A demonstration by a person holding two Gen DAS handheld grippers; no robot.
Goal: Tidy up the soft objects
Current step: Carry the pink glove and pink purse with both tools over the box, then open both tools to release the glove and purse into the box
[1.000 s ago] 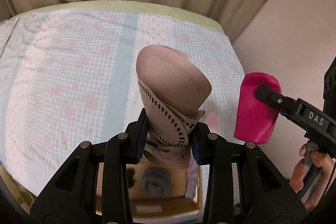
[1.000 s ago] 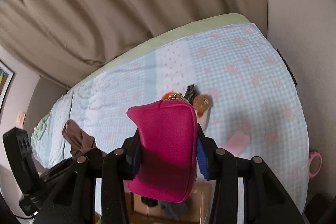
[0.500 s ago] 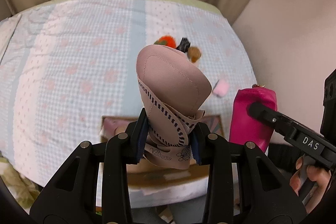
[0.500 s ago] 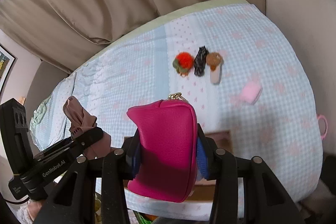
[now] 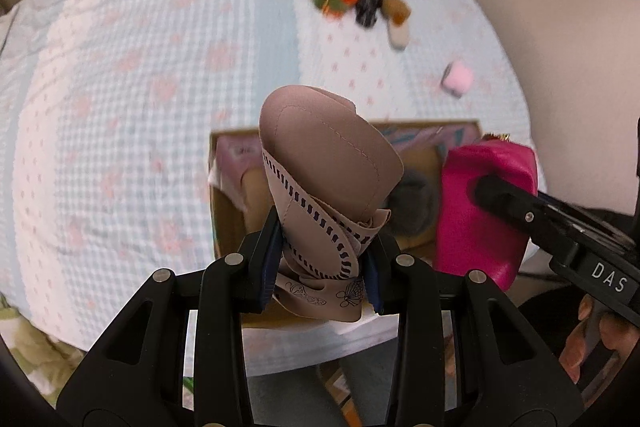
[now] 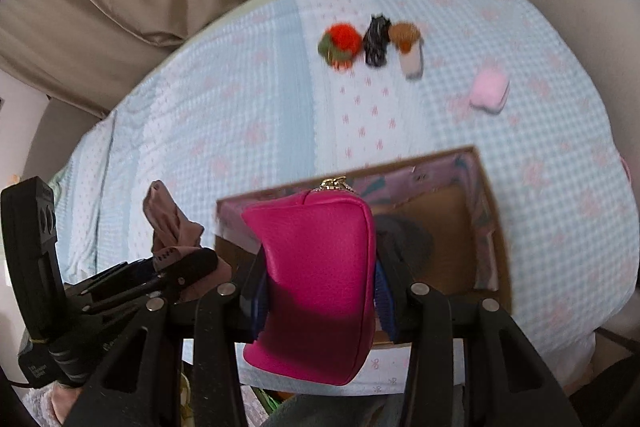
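Note:
My left gripper [image 5: 320, 267] is shut on a folded beige pouch [image 5: 328, 163] with dark stitch marks and holds it upright above the cardboard box [image 5: 224, 211]. My right gripper [image 6: 318, 287] is shut on a magenta zip pouch [image 6: 316, 267], also above the box [image 6: 492, 227]. The magenta pouch shows at the right in the left wrist view [image 5: 480, 207]; the beige pouch shows at the left in the right wrist view [image 6: 168, 223]. A grey soft item [image 5: 412, 203] lies inside the box.
On the blue checked bedspread [image 6: 240, 115] beyond the box lie a red-and-green plush [image 6: 338, 45], a black item [image 6: 376, 41], a brown-topped plush [image 6: 408, 47] and a pink soft block [image 6: 488, 93]. Beige curtains hang behind the bed; a wall is at right.
Both grippers have pulled back and tilted down with their pouches. The box and the small plush items on the bed have come fully into view and moved toward the frame centre.

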